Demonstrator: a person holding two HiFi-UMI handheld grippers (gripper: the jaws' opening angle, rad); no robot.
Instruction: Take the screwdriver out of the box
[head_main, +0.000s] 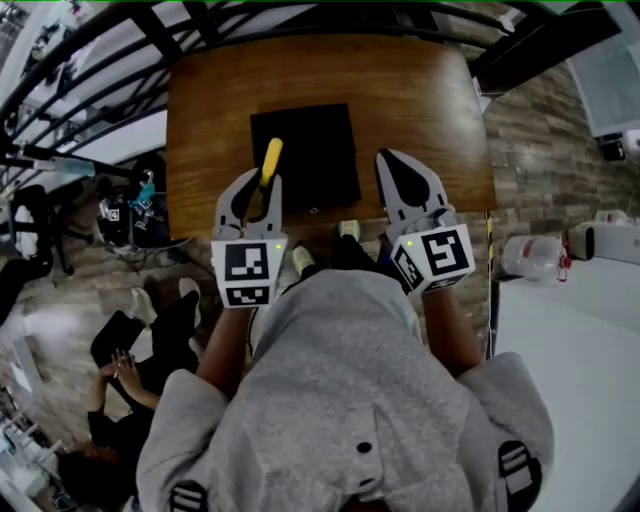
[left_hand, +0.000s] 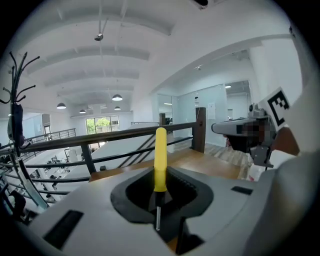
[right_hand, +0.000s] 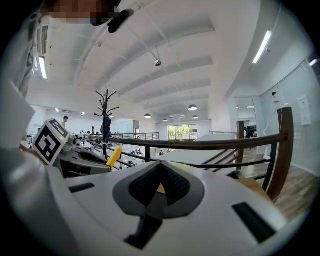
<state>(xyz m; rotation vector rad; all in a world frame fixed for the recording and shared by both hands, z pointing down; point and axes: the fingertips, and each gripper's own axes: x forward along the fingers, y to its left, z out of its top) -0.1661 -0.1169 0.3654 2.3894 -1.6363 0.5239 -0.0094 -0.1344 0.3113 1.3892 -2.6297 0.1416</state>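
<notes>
Grey hooded top (head_main: 340, 400) fills the near edge of the head view, and both arms reach out from it toward the black box (head_main: 320, 150) on the wooden bench (head_main: 420, 110). Over the box's near left part, the left tongs (head_main: 262, 188) are clamped on the screwdriver (head_main: 271, 158) — the pads grip low on its yellow handle, where the dark collar begins. Its long axis runs along the tongs' own line: handle out ahead, bare shaft pointing back between the jaws. In the left gripper view only railing (left_hand: 125, 132) shows behind it, so it looks clear of the box. By the box's near right corner, the right tongs (head_main: 395, 165) are pressed together on nothing — the spare hand, apart from the tool.
</notes>
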